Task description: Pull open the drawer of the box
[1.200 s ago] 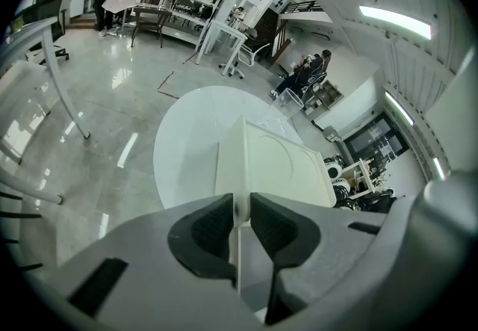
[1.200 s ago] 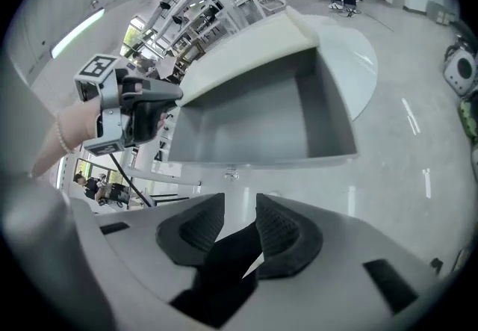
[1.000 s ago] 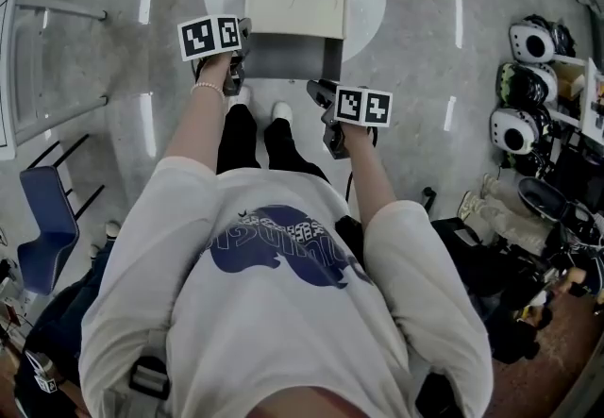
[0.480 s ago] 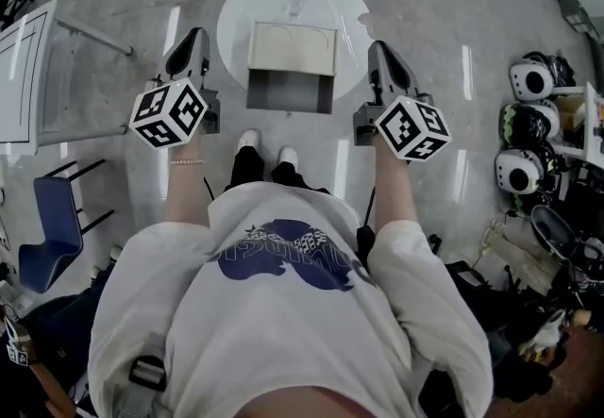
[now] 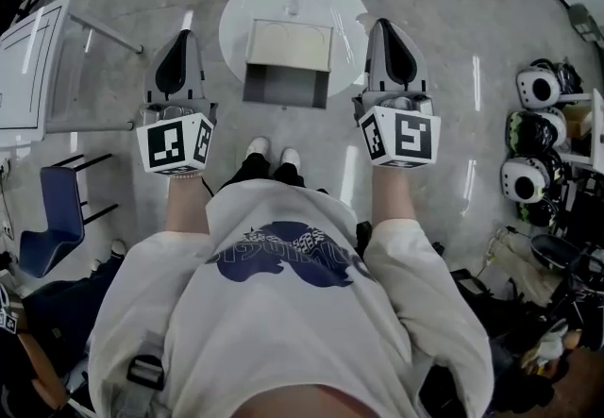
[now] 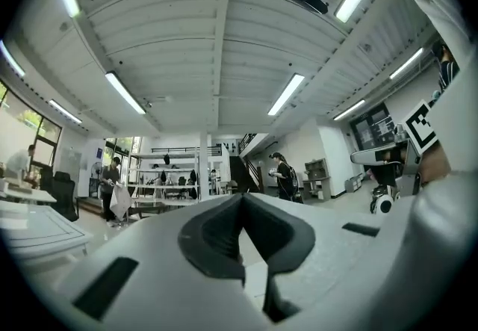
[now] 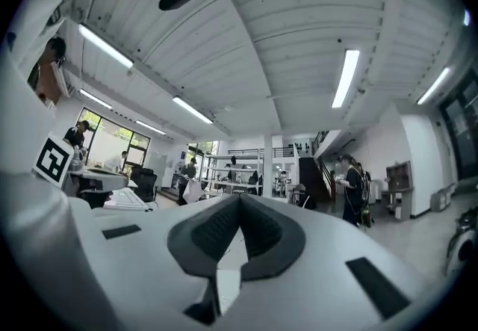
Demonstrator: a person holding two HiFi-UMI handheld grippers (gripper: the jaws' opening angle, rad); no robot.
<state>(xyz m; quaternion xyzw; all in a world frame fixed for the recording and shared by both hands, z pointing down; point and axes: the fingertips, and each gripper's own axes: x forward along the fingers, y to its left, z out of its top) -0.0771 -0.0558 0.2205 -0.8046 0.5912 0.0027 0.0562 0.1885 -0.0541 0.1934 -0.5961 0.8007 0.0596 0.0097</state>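
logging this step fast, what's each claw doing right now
left claw: shut, just closed, nothing between its jaws
right claw: shut, just closed, nothing between its jaws

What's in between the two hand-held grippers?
In the head view, the box with its drawer pulled open shows between the left hand-held gripper and the right hand-held gripper.

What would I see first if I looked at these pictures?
The left gripper and the right gripper, both big and white, are held up at either side, jaws shut and empty. Between them, on a round white table, sits a box with its drawer pulled open.
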